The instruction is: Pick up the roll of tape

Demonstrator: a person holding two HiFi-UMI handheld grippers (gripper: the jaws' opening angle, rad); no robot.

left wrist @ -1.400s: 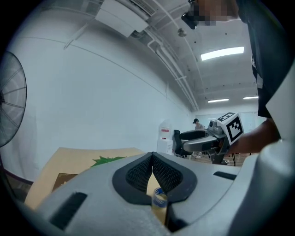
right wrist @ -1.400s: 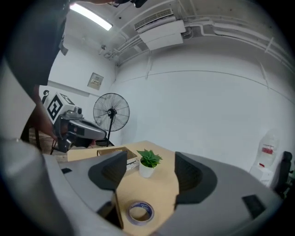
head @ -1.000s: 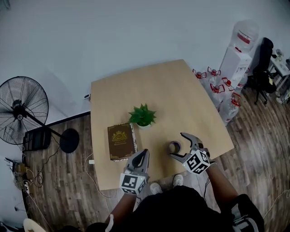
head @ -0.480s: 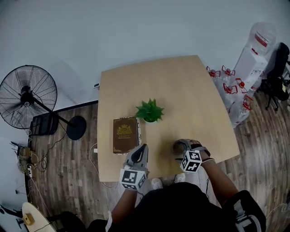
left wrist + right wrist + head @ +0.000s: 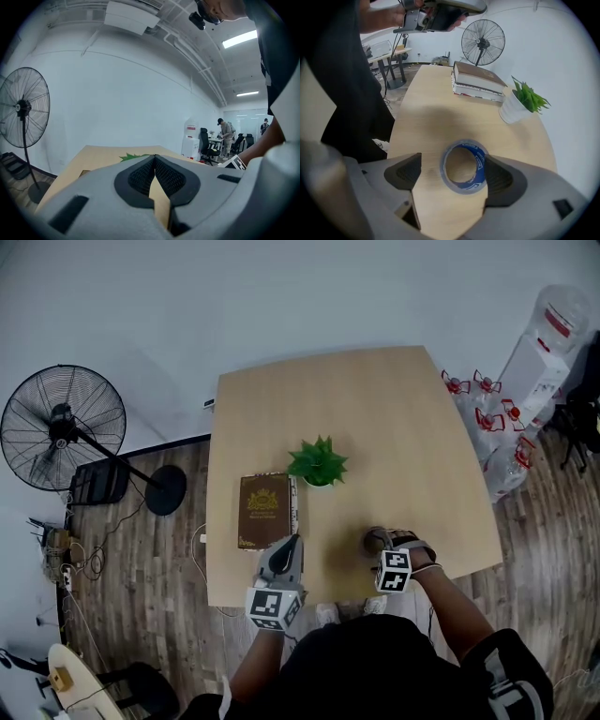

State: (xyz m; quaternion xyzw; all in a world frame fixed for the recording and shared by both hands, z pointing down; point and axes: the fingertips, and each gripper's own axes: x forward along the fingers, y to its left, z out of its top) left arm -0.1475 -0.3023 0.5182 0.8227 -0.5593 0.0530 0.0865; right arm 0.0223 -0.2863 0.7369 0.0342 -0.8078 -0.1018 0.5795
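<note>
**Desk:** While you have the feeds up, what do you log?

**Operator:** Item one: light wooden table [image 5: 375, 409], square top. Item two: grey roll of tape with a blue inner face [image 5: 480, 165]. It lies flat on the table near the front edge, well to the right of the book and on the near side of the plant.

**Desk:** And the tongs?

**Operator:** Item three: right gripper [image 5: 457, 173]. I read its jaws as spread wide, one on either side of the roll. One black pad [image 5: 501, 176] looks to be against the roll's outer wall. The other pad [image 5: 405, 171] stands clear of it, with bare wood showing in the gap. The roll sits on the table, not lifted. Item four: left gripper [image 5: 154, 159]. Its jaws are closed tip to tip with nothing between them, held over the front edge of the table near the book's corner.

**Desk:** Remainder?

**Operator:** Item five: brown hardback book with a gold crest [image 5: 265, 510], flat on the table's left side. Item six: small green plant in a white pot [image 5: 319, 461], just beside the book's far right corner. Item seven: black standing fan [image 5: 61, 427], on the wooden floor to the left of the table.
</note>
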